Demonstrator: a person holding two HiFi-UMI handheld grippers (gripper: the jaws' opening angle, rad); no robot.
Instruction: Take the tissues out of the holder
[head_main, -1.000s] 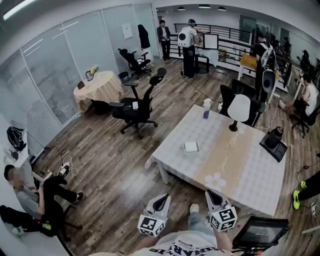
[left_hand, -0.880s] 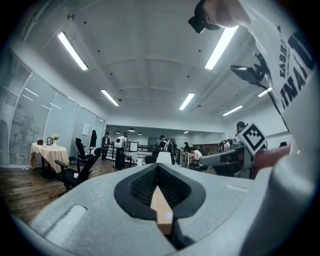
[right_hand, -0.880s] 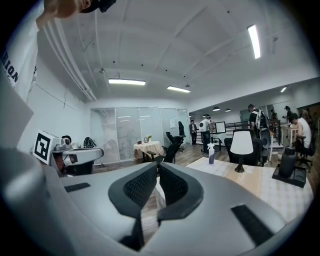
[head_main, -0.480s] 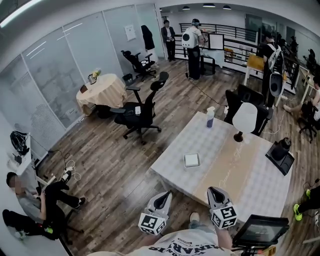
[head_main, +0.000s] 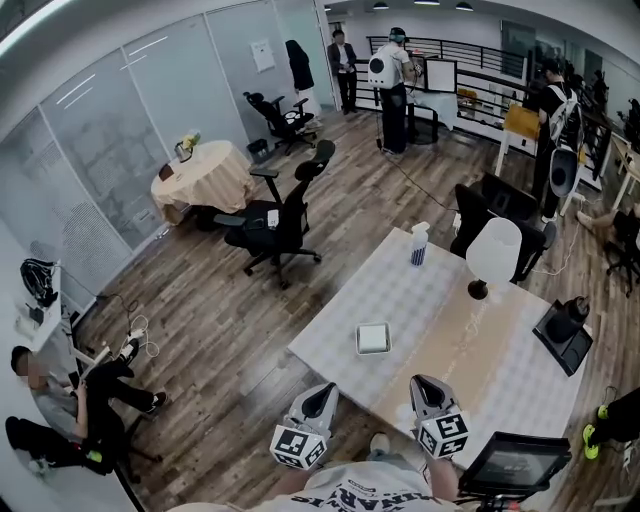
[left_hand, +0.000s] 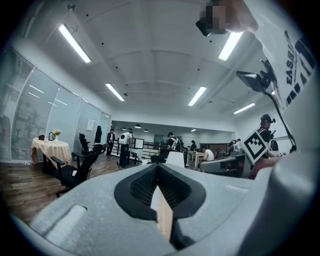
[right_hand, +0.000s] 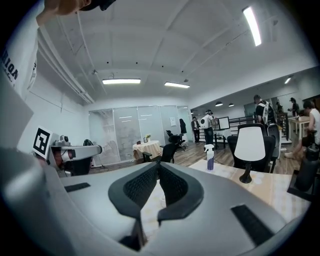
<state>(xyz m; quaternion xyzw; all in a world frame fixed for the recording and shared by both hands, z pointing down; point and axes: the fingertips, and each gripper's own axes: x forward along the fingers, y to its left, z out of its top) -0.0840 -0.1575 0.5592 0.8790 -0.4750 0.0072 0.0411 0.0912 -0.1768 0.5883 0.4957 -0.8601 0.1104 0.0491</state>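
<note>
starting at the left gripper (head_main: 321, 392): pinched closed tip to tip, carrying nothing. same story at the right gripper (head_main: 424, 385): shut tight, nothing between the pads. held low and close to the body, noses pointing forward at the near edge of the table (head_main: 430, 290).

moving outward now. straight ahead on the white cloth, the tissue holder (head_main: 373, 339): a small pale square box lying flat, apart from both grippers and touched by neither. sits ahead and to the right of the left gripper, ahead and to the left of the right gripper, so roughly in the gap between their two lines. hard to call a nearer side; looks about even from up here. no real long axis to speak of, squarish from above, turned slightly against the table's edges. too small to make out any tissue poking from the top.

further out, well apart from the box: a spray bottle (head_main: 419, 243) and a white lamp (head_main: 493, 255) toward the far side.

judging by this, not yet started. calls for a reach forward and inward, with jaws opened on the way. probably best steadying the box with one gripper and pinching the tissue from above with the other.
</note>
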